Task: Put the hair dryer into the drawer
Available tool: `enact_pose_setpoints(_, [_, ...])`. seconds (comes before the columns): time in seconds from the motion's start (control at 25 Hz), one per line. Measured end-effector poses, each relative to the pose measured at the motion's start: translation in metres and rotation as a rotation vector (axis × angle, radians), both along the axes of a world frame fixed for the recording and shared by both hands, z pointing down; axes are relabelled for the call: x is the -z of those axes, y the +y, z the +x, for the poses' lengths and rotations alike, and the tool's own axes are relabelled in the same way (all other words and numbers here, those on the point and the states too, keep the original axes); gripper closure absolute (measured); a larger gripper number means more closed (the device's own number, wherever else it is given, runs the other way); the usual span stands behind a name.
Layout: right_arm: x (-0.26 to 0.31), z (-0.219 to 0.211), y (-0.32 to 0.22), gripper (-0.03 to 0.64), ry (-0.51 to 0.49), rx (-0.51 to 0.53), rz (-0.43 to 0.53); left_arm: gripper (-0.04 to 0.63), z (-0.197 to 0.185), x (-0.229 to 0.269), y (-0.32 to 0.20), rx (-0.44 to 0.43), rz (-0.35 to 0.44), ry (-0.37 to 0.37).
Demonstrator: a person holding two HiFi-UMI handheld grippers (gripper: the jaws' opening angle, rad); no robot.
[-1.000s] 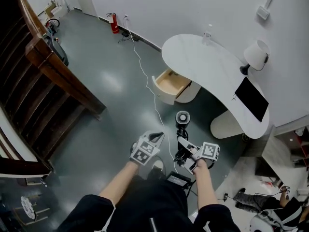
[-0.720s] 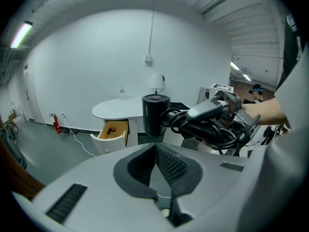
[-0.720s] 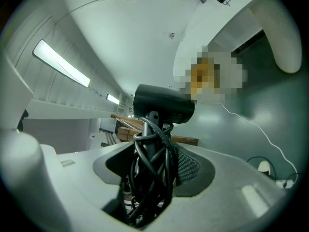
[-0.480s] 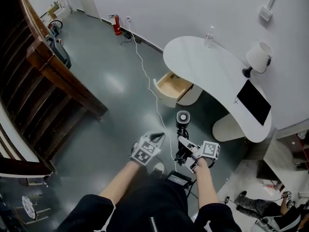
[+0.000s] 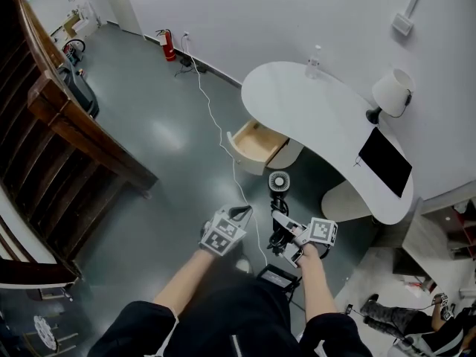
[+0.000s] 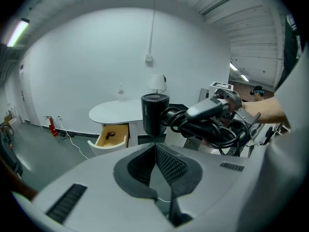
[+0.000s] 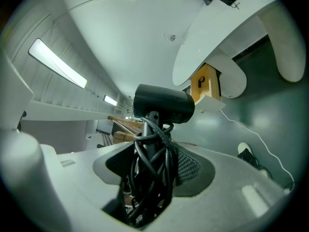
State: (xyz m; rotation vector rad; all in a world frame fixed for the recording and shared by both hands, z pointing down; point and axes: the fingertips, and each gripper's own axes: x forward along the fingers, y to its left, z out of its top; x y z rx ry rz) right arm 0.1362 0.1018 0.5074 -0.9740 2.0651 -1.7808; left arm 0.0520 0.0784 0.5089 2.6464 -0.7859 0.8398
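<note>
Right claw: the right gripper [image 7: 153, 153] is squeezed tight on the handle of the hair dryer [image 5: 280, 182] and on the black cord [image 7: 150, 175] wound round that handle.
Left claw: the left gripper [image 6: 155, 148] has its jaws pressed together, with nothing in them.
Where the hair dryer is: up in the air above the floor, with its round head at the far end. It is not in the drawer [image 5: 256, 141], which is pulled open, farther off and a little to the left.
Only the head view shows: the whole white desk [image 5: 297, 99], the wooden rail [image 5: 89, 129] far left, the red fire extinguisher [image 5: 169, 45] by the far wall, and a person [image 5: 446, 322] at the near right.
Only the left gripper view shows: a small dark thing [image 6: 110, 135] lying inside the drawer.
Only the right gripper view shows: the cord loops up close between the jaws, and a shoe [image 7: 246, 151] on the floor.
How many: two grippers, one hair dryer, one open drawer, one lamp [image 5: 392, 91], one bottle [image 5: 314, 53], one black screen [image 5: 384, 162].
Writing: small white print runs down the hair dryer's barrel, too small to read. The marker cubes [image 5: 223, 234] have black and white squares, not words.
</note>
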Motion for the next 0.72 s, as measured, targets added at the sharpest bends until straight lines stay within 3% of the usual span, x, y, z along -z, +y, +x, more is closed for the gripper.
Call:
enact_pose_setpoints(0.32, [-0.007, 0.008, -0.062, 0.382, 0.004, 0.012, -0.009, 0.583, 0.015, -0.012, -0.061, -0.012, -0.039, 0.010])
enact_pose_setpoints(0.6, [-0.016, 0.006, -0.128, 0.382, -0.007, 0.016, -0.073, 0.583, 0.014, -0.025, -0.133, -0.012, -0.077, 0.006])
enact_pose_setpoints(0.72, [-0.019, 0.003, -0.152, 0.382, 0.005, 0.054, -0.047, 0.583, 0.013, -0.029, -0.159, -0.011, -0.087, 0.007])
